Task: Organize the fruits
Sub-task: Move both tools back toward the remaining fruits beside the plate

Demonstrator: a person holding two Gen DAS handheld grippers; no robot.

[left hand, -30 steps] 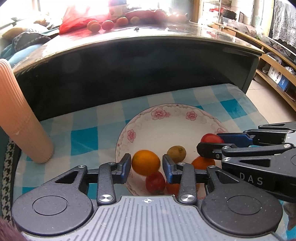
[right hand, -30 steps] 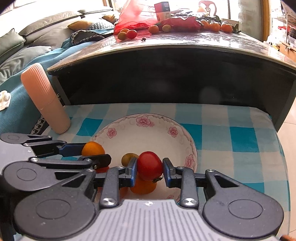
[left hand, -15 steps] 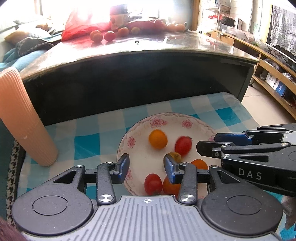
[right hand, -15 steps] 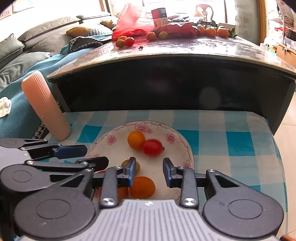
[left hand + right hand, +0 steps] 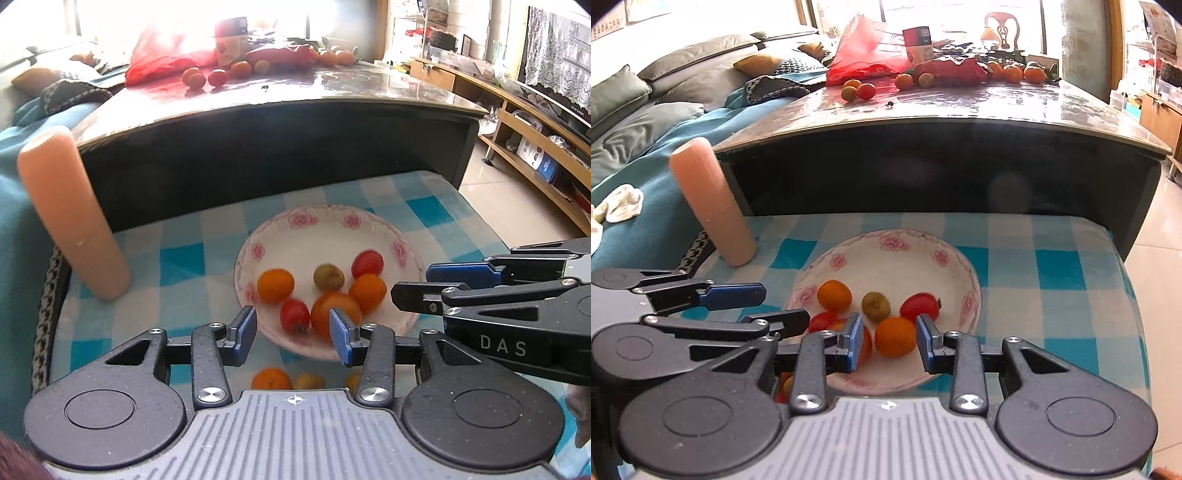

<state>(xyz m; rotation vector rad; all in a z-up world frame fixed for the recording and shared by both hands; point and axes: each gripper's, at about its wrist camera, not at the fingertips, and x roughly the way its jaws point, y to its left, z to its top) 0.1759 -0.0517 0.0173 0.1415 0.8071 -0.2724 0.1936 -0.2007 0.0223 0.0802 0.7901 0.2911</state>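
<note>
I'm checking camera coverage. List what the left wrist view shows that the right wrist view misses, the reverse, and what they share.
Only the left wrist view shows the wooden shelving along the right wall and the lace curtain.

Only the right wrist view shows the grey sofa cushions, the white cloth on the blue blanket, and a wooden chair.

Both show the floral plate of fruit, the peach ribbed cylinder, the checkered cloth, and both grippers, open and empty.
</note>
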